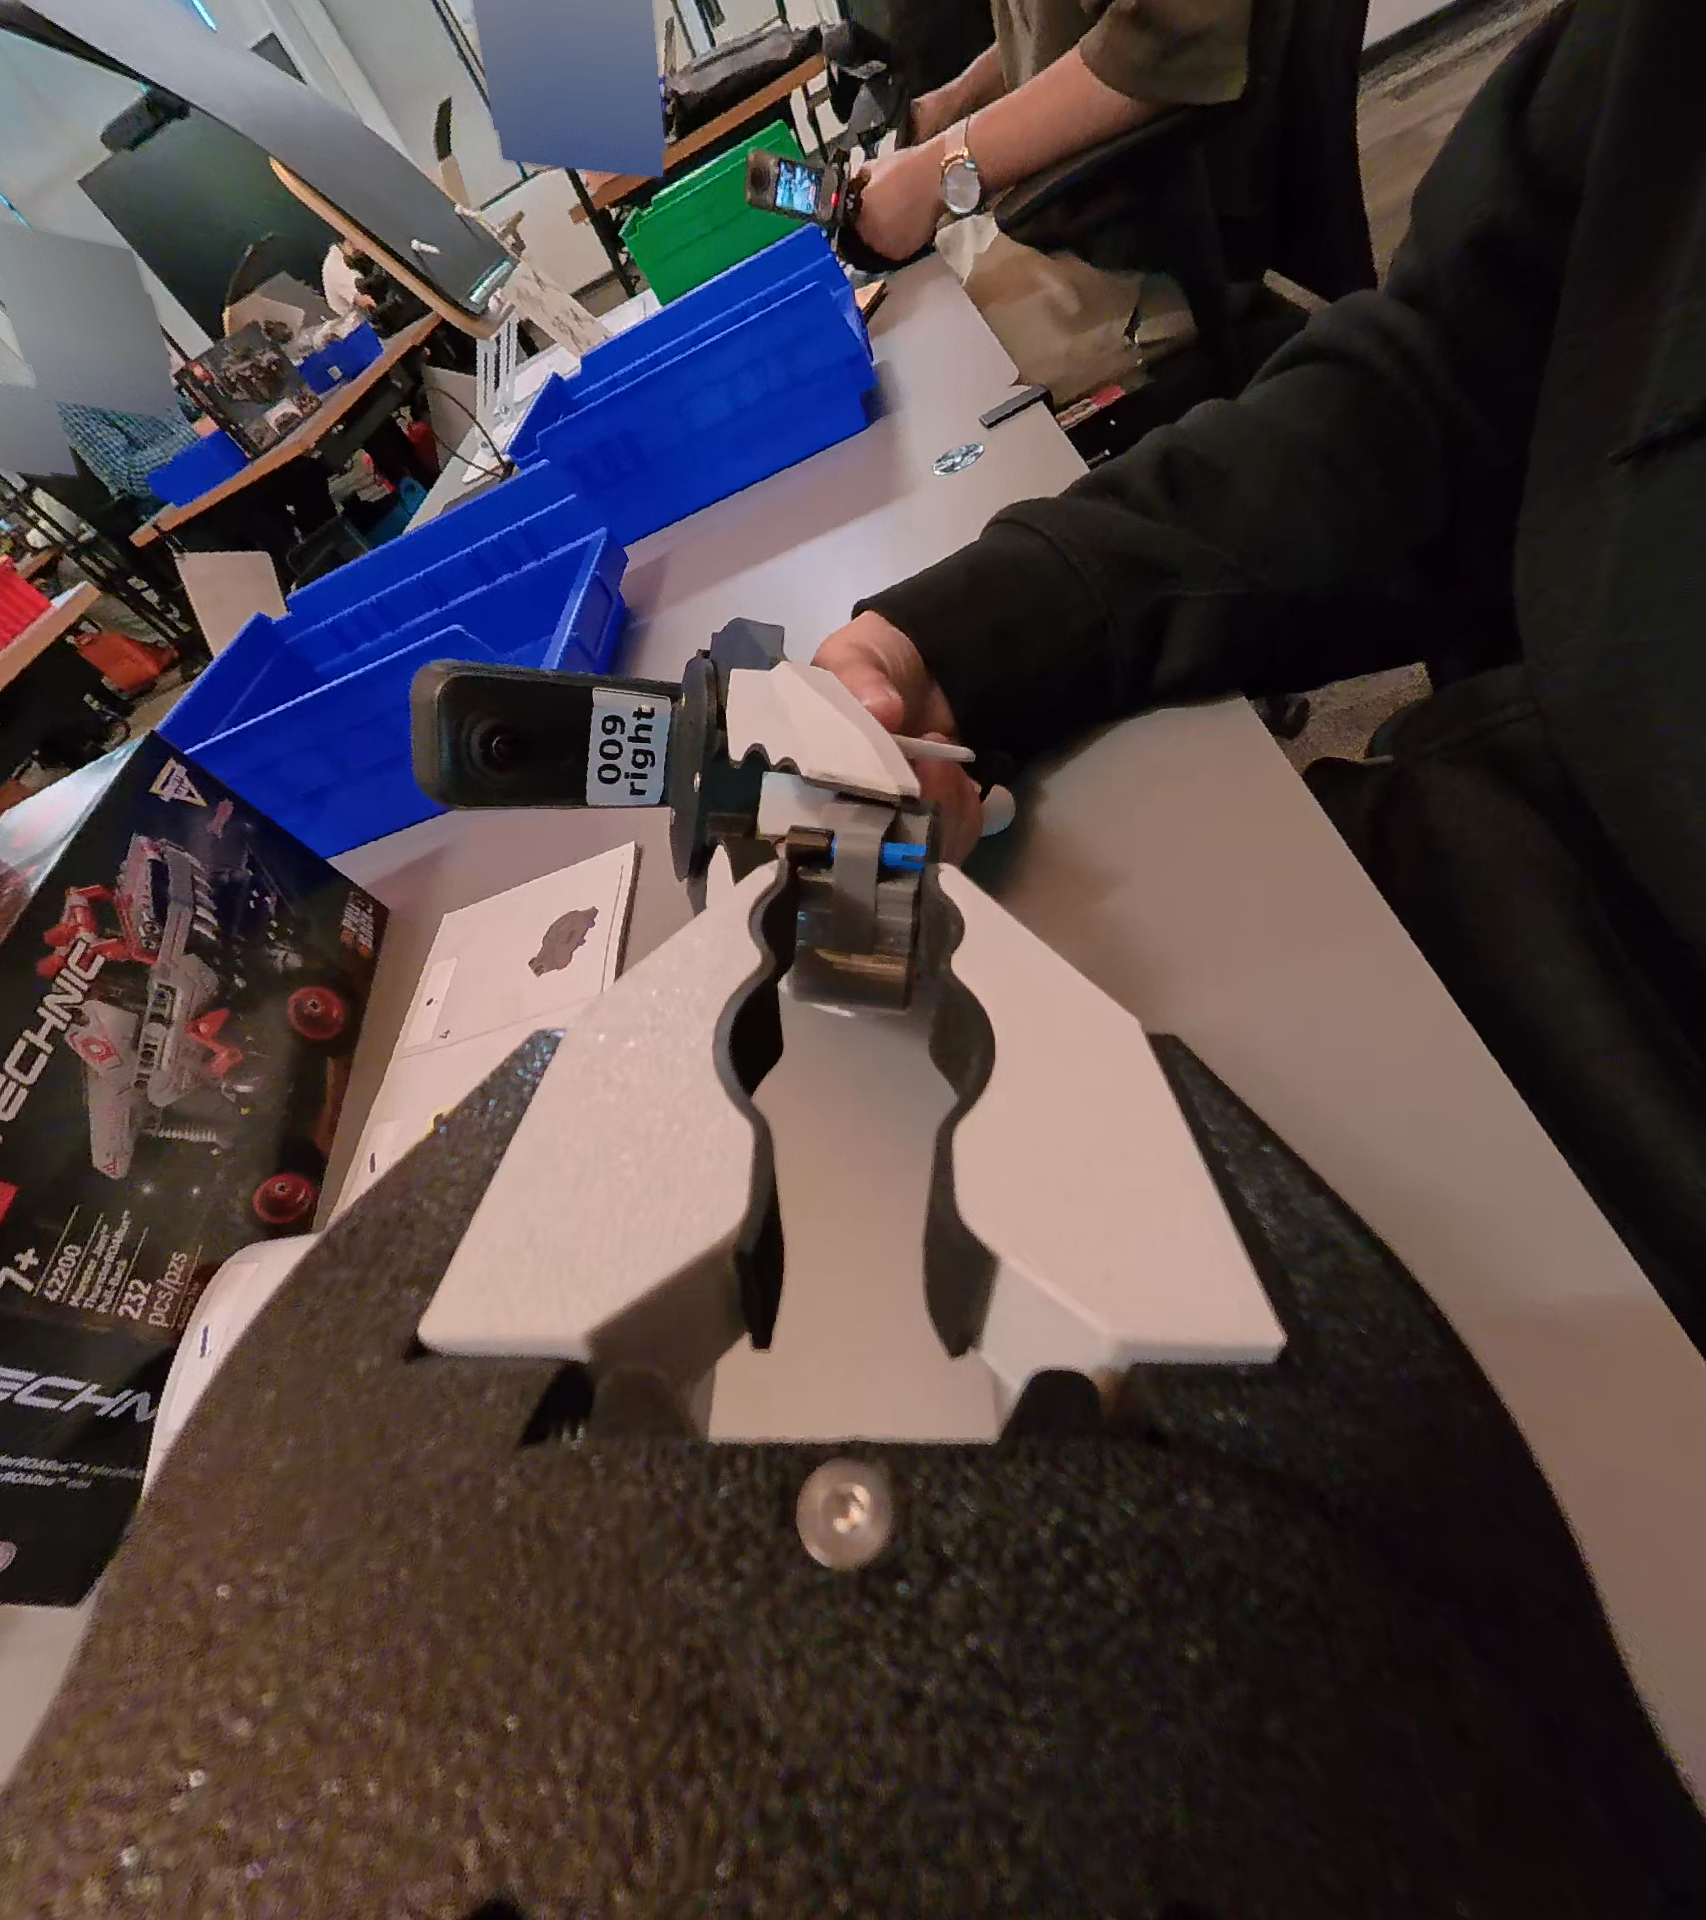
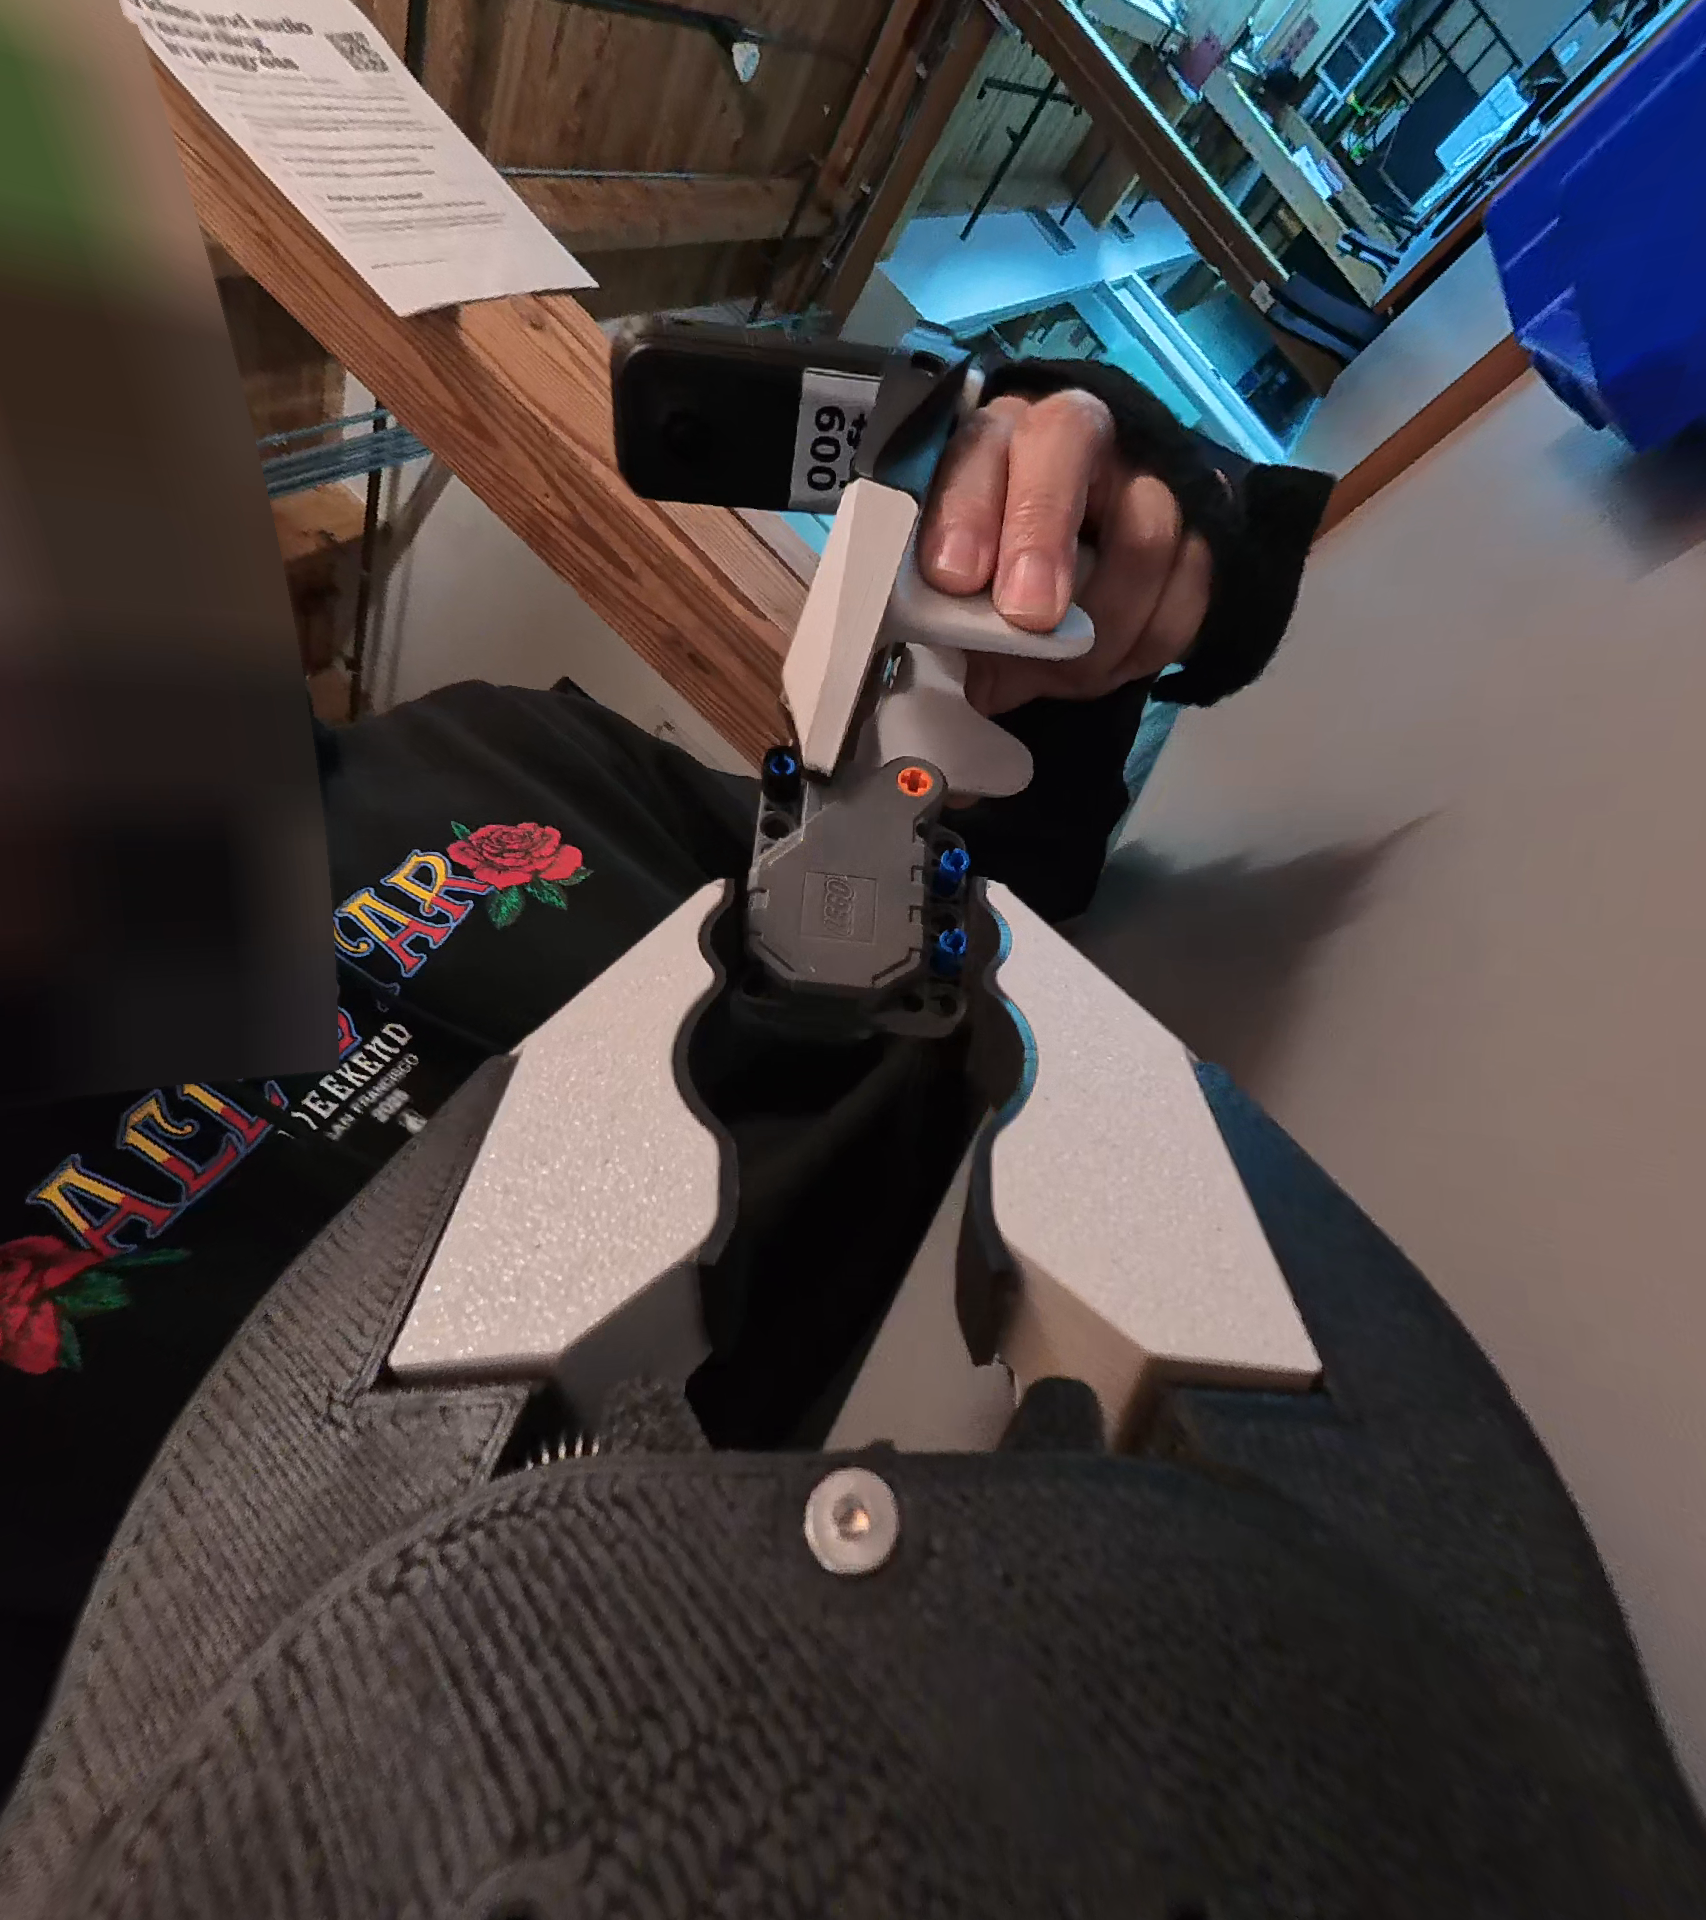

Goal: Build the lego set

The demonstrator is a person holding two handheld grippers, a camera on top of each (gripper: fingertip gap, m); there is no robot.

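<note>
A dark grey Lego block (image 2: 828, 894) with blue pins (image 2: 951, 862) on its side and an orange axle hole (image 2: 916, 777) is held in the air between both grippers. My right gripper (image 2: 854, 914) is shut on its lower body. My left gripper (image 2: 890, 774) comes in from above and clamps its top end. In the left wrist view my left gripper (image 1: 854, 904) is shut on the same grey block (image 1: 859, 935), which shows a blue pin (image 1: 896, 854). The right gripper (image 1: 828, 805) holds it from the far side.
The grey table (image 1: 1192, 935) carries the Lego set box (image 1: 101, 1091) at the left, an open instruction booklet (image 1: 537, 945) and blue bins (image 1: 433, 665) behind. A black sleeve (image 1: 1348, 520) reaches in from the right. A wooden beam (image 2: 537, 416) and another blue bin (image 2: 1680, 260) show behind. The tips of both grippers are at nearly the same place.
</note>
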